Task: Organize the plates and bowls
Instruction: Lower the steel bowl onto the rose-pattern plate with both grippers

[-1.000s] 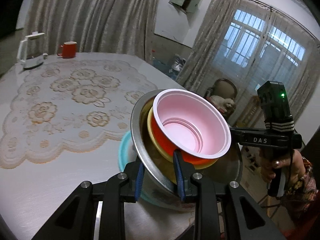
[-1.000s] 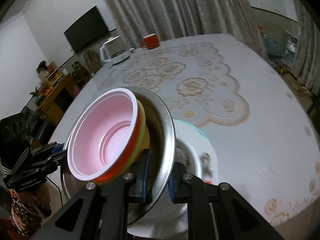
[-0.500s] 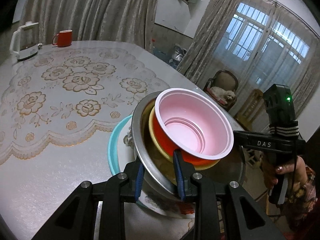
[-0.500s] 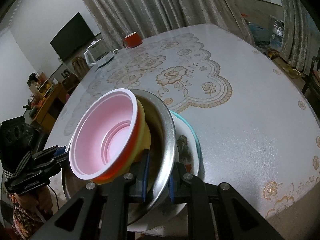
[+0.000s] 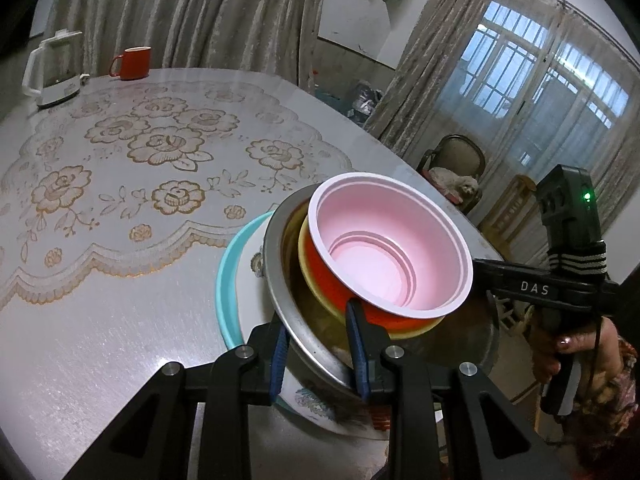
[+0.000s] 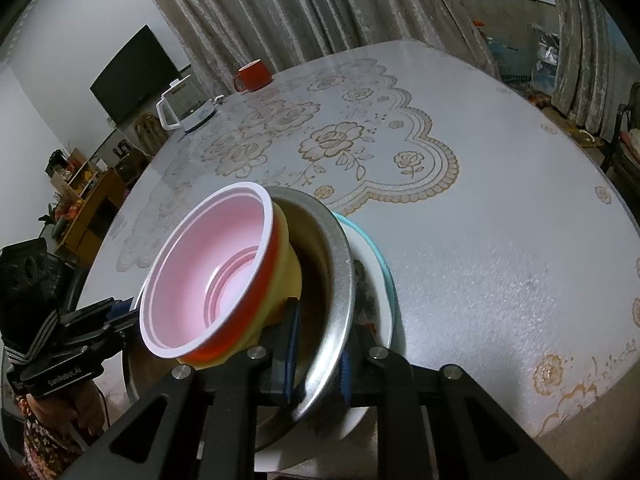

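Steel is bearing everything here: the metal bowl (image 5: 304,336), nesting the yellow bowl (image 5: 316,288) and pink-lined red bowl (image 5: 384,256), is hanging tilted above the teal-rimmed plate (image 5: 230,280) near the table (image 5: 100,320) edge. Both grippers are pinching its rim from opposite sides, left gripper (image 5: 316,354) and right gripper (image 6: 318,356) alike. Lowering both evenly, I judge, is what keeps the inner bowls from sliding.
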